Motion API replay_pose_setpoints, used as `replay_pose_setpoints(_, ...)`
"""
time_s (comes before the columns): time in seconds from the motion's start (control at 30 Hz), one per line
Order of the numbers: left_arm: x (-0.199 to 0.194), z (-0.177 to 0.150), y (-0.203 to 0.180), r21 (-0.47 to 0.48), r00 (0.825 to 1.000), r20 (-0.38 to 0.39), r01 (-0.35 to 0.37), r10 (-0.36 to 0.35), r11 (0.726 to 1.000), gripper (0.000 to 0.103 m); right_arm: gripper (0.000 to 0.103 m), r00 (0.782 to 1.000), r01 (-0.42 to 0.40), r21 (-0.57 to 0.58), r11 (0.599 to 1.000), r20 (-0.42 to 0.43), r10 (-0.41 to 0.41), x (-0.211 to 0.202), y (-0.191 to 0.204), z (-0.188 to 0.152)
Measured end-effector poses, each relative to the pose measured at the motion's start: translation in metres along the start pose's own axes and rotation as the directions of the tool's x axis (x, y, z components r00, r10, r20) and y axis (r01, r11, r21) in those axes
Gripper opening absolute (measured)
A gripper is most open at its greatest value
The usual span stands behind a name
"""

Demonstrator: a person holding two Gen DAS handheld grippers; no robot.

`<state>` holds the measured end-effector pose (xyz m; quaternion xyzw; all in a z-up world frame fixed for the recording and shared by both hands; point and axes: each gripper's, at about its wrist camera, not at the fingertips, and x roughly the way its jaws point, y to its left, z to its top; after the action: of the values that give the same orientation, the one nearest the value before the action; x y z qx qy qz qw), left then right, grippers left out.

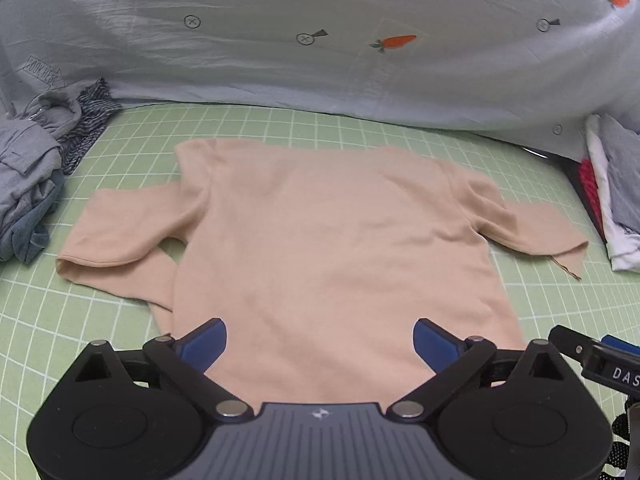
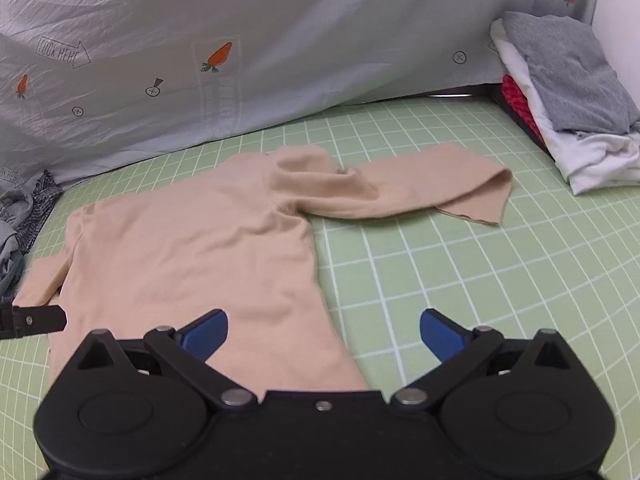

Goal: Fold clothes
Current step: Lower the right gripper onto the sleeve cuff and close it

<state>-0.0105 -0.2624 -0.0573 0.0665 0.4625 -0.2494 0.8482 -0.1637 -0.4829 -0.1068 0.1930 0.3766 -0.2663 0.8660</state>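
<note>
A beige long-sleeved top (image 1: 320, 232) lies spread flat on the green grid mat (image 1: 120, 128), hem toward me, both sleeves folded back on themselves. My left gripper (image 1: 320, 340) hangs open over the hem with nothing between its blue pads (image 1: 204, 342). In the right wrist view the same top (image 2: 192, 248) fills the left half. Above the top's right hem edge my right gripper (image 2: 324, 330) stands open and holds nothing. The doubled right sleeve (image 2: 420, 196) stretches out to the right. Part of the other gripper shows at each view's edge.
A crumpled pile of grey and striped clothes (image 1: 40, 168) sits at the mat's left edge. A stack of folded grey, white and red garments (image 2: 568, 112) rests at the right. A pale sheet printed with carrots (image 1: 320, 40) rises behind the mat.
</note>
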Motion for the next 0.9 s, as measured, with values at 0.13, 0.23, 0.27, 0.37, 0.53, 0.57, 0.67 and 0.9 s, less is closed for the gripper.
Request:
replay_pose_setpoints(0.13, -0.004, -0.012, -0.025, -0.028, 1.000, -0.008, -0.007, 0.006, 1.000, 0.099, 0.103, 1.000, 0.004, 0.010, 1.000, -0.018, -0.004, -0.008, -0.030, -0.007)
replay_pose_setpoints(0.23, -0.003, -0.014, -0.043, -0.058, 1.000, 0.008, -0.009, 0.009, 0.998, 0.099, 0.103, 1.000, 0.007, -0.010, 1.000, -0.016, -0.007, -0.011, -0.055, -0.004)
replay_pose_setpoints(0.27, -0.003, -0.014, -0.049, -0.068, 1.000, 0.012, -0.009, 0.010, 0.998, 0.099, 0.103, 1.000, 0.007, -0.010, 1.000, -0.021, -0.007, -0.010, -0.065, -0.002)
replay_pose_setpoints(0.37, -0.001, -0.013, -0.065, -0.099, 1.000, 0.026, -0.006, 0.008, 0.995, 0.099, 0.103, 0.999, 0.005, 0.018, 1.000, -0.033, -0.004, -0.005, -0.093, 0.008)
replay_pose_setpoints(0.53, 0.007, -0.001, -0.086, -0.116, 0.999, 0.047, -0.009, 0.015, 0.993, 0.099, 0.102, 0.998, 0.027, 0.066, 0.997, -0.054, -0.023, 0.022, -0.130, 0.030)
replay_pose_setpoints(0.57, 0.011, 0.003, -0.088, -0.114, 0.998, 0.053, -0.019, 0.026, 0.993, 0.099, 0.100, 0.998, 0.033, 0.086, 0.996, -0.057, -0.029, 0.029, -0.138, 0.035)
replay_pose_setpoints(0.67, 0.022, 0.018, -0.093, -0.109, 0.996, 0.071, -0.050, 0.058, 0.993, 0.099, 0.091, 0.998, 0.036, 0.178, 0.983, -0.064, -0.025, 0.055, -0.159, 0.052)
replay_pose_setpoints(0.9, 0.062, 0.046, -0.090, -0.136, 0.995, 0.001, -0.102, 0.103, 0.985, 0.099, 0.073, 0.995, 0.091, 0.139, 0.986, -0.062, -0.083, 0.115, -0.167, 0.085)
